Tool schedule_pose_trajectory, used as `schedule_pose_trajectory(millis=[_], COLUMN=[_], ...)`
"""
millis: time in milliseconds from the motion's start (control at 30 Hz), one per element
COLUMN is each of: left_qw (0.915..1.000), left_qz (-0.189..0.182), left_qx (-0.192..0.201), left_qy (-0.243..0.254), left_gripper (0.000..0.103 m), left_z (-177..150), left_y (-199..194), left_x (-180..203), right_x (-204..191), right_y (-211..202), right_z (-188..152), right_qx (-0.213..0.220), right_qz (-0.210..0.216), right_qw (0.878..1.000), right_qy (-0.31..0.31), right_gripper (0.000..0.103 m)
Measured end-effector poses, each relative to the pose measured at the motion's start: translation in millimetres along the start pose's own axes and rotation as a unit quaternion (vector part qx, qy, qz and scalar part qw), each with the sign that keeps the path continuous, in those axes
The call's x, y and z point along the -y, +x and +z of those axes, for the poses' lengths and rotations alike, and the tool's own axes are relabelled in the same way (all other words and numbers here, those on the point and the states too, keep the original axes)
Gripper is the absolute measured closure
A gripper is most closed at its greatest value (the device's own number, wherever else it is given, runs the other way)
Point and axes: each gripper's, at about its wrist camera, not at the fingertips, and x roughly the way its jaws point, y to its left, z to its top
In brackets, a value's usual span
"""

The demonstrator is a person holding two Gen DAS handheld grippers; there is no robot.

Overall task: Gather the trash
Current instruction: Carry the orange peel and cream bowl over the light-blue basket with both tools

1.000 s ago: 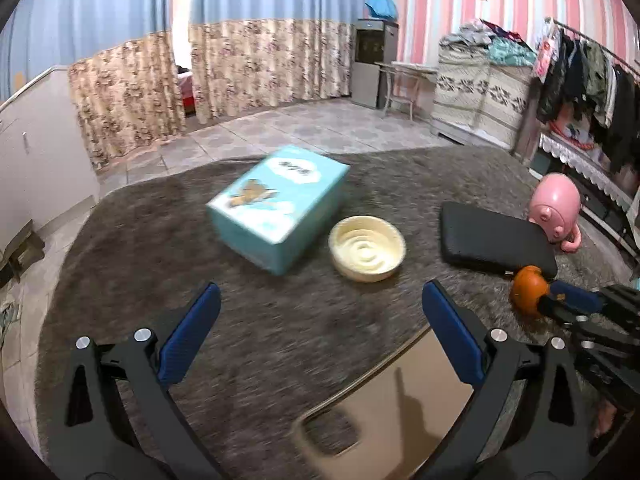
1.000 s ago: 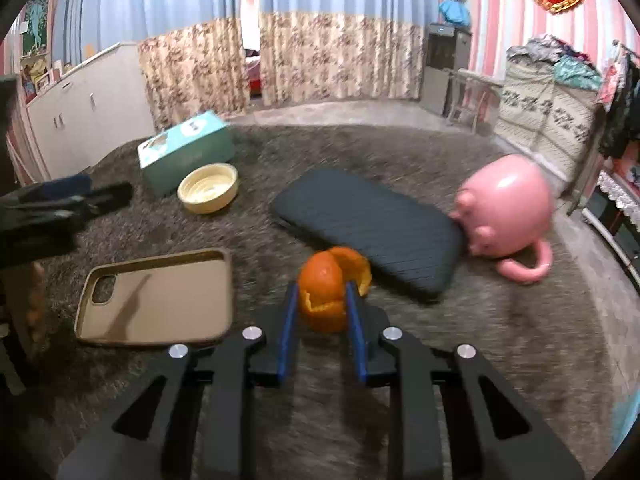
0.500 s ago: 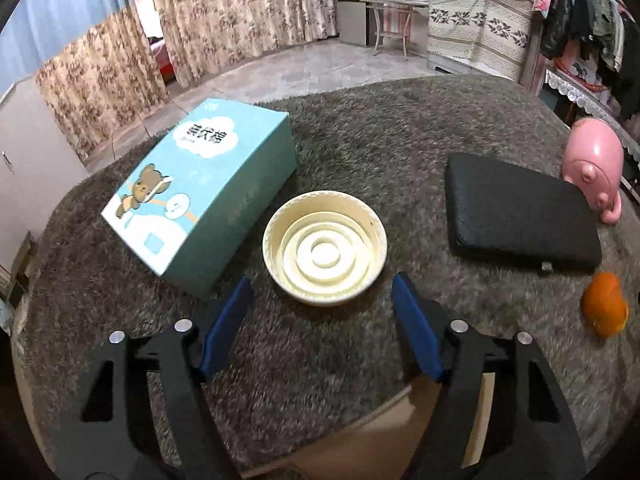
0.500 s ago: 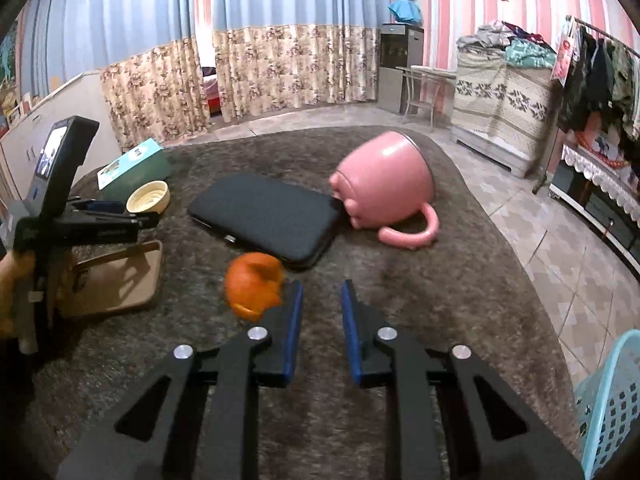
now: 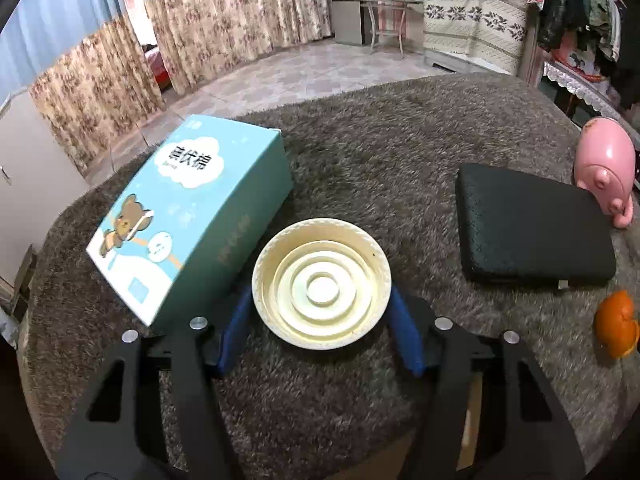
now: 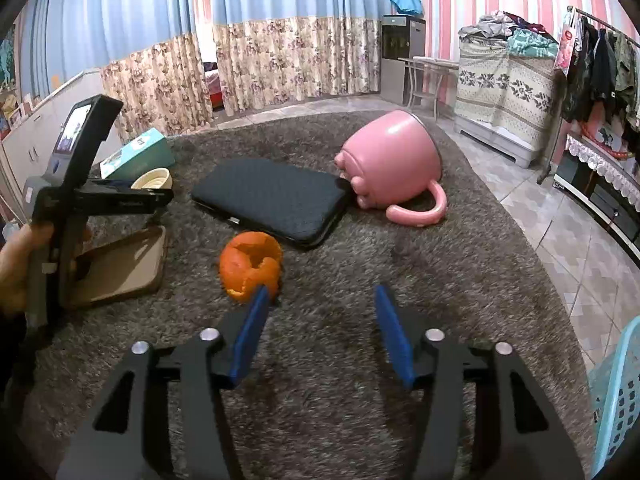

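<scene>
A cream round plastic lid (image 5: 321, 285) lies on the brown shaggy rug, between the blue fingers of my left gripper (image 5: 320, 312), which is open around it. The lid also shows far left in the right wrist view (image 6: 152, 179). An orange peel (image 6: 250, 266) lies on the rug just ahead of the left finger of my right gripper (image 6: 320, 300), which is open and empty. The peel shows at the right edge of the left wrist view (image 5: 618, 329).
A teal tissue box (image 5: 192, 216) lies left of the lid. A black case (image 6: 272, 200), a tipped pink pig mug (image 6: 394, 164) and a tan phone case (image 6: 120, 268) lie on the rug. A light blue basket (image 6: 616, 396) stands at the right edge.
My right gripper let go of the orange peel, opened wide and drew back to the right. My left gripper moved forward and brought its fingers around the cream lid.
</scene>
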Motion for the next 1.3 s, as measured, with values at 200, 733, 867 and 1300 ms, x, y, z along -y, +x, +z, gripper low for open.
schedule_pose_trajectory(millis=[200, 733, 867, 1300], left_qw=[0.9997, 0.9976, 0.9954, 0.9770], left_qz=[-0.003, 0.000, -0.020, -0.118], left_qx=[0.025, 0.068, 0.094, 0.163], left_qy=[-0.005, -0.011, -0.007, 0.071], left_gripper=[0.043, 0.043, 0.043, 0.043], left_z=[-17, -62, -54, -53], left_y=[-27, -104, -127, -183], left_x=[-2, -15, 9, 175], right_x=[-17, -17, 12, 161], right_y=[6, -2, -54, -198], right_z=[1, 12, 7, -51], right_qx=[-0.004, -0.003, 0.027, 0.072], right_qz=[0.015, 0.017, -0.013, -0.193], right_qw=[1.000, 1.000, 0.999, 0.973], right_qy=[-0.015, 0.007, 0.021, 0.108], right_gripper=[0.036, 0.080, 0.080, 0.080])
